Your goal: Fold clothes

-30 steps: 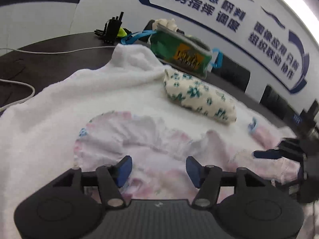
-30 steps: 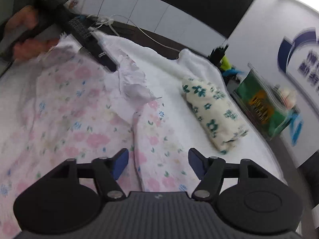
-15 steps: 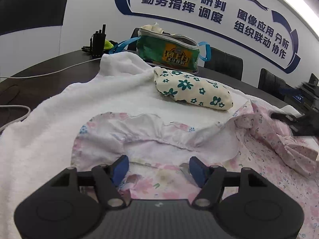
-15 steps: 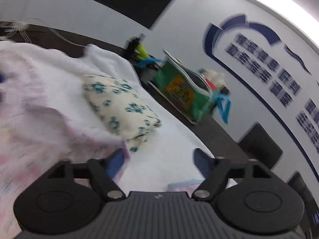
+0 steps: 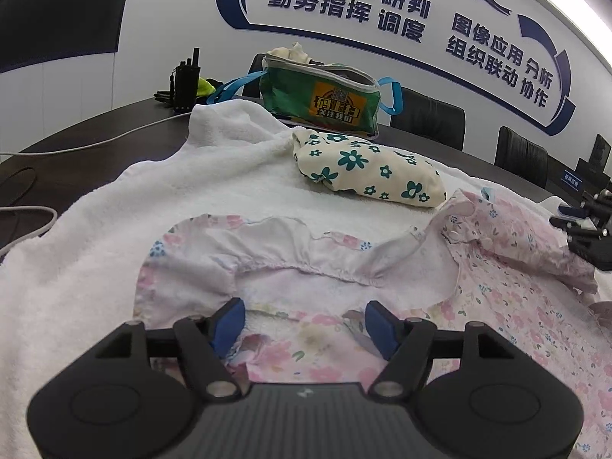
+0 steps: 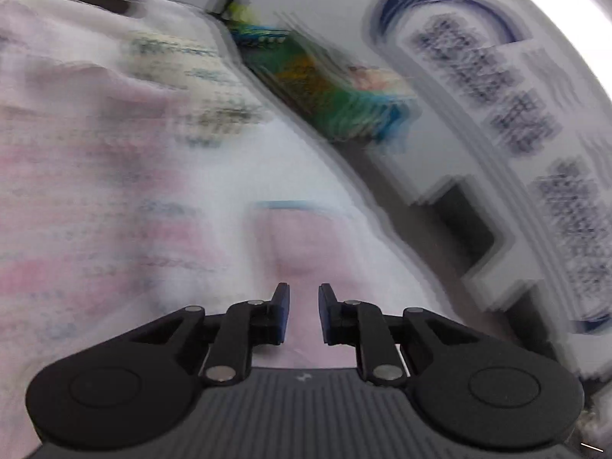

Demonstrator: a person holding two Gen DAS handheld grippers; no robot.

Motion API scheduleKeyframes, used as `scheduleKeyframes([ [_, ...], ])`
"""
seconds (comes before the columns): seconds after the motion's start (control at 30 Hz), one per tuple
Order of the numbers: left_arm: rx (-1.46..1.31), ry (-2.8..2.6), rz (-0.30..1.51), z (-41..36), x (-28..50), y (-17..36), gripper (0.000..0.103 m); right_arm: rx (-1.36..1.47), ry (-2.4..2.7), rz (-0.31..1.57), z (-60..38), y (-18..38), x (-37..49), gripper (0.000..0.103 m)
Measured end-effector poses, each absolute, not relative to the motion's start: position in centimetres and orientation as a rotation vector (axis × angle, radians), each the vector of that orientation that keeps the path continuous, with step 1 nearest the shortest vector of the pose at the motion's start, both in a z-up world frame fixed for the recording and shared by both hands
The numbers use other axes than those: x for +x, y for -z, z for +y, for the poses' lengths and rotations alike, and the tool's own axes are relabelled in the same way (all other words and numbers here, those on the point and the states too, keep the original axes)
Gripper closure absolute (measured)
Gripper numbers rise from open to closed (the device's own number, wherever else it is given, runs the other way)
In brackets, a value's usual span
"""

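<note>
A pink floral garment point(image 5: 508, 298) was found spread on the white towel point(image 5: 95, 252) covering the table, waistband turned back, with an already folded green-flowered piece point(image 5: 367, 170) near the towel's far edge. The left gripper point(image 5: 302, 323) was held spread wide over the garment's near hem; the right gripper point(image 6: 302, 311), seen through heavy blur, was narrowed to a small gap above pink cloth, nothing visibly pinched. An early fold was judged in hand; next, both hem corners need pinching.
</note>
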State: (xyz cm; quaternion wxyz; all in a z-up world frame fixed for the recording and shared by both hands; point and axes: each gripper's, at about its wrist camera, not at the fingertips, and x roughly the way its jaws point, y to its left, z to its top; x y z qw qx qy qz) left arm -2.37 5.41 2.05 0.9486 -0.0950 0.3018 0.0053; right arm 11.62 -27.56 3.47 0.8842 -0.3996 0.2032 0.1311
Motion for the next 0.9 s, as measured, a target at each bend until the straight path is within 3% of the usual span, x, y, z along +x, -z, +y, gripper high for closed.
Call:
scheduleKeyframes([
  [0.03, -0.193, -0.011, 0.614, 5.4, -2.4, -2.1, 0.034, -0.833, -0.203, 0.386, -27.3, -3.4, 12.0, 0.074],
  [0.07, -0.193, -0.011, 0.614, 5.4, -2.4, -2.1, 0.034, -0.811, -0.190, 0.364, -27.4, -3.7, 12.0, 0.062],
  [0.1, -0.193, -0.011, 0.614, 5.4, -2.4, -2.1, 0.034, -0.787, -0.188, 0.347, -27.5, -4.2, 11.8, 0.059],
  [0.23, -0.192, -0.010, 0.614, 5.4, -2.3, -2.1, 0.034, -0.657, -0.342, 0.354, -28.8, -6.8, 9.4, 0.060],
  [0.4, -0.192, -0.006, 0.615, 5.3, -2.3, -2.0, 0.032, -0.557, -0.757, 0.565, -29.5, -6.5, 7.0, 0.064],
  [0.47, -0.191, -0.006, 0.615, 5.3, -2.4, -2.0, 0.032, -0.584, -0.726, 0.629, -29.5, -5.1, 7.8, 0.073],
  [0.63, -0.186, -0.006, 0.616, 5.2, -2.4, -2.0, 0.032, -0.610, -0.341, 0.541, -30.4, -4.1, 10.6, 0.072],
  [0.73, -0.191, -0.004, 0.615, 5.3, -2.4, -2.0, 0.032, -0.584, -0.253, 0.415, -31.0, -5.5, 10.0, 0.061],
  [0.8, -0.195, -0.003, 0.613, 5.3, -2.4, -2.0, 0.031, -0.568, -0.275, 0.372, -31.2, -6.8, 8.9, 0.048],
  [0.9, -0.195, -0.001, 0.613, 5.3, -2.4, -2.0, 0.031, -0.554, -0.336, 0.368, -31.6, -8.2, 7.3, 0.047],
])
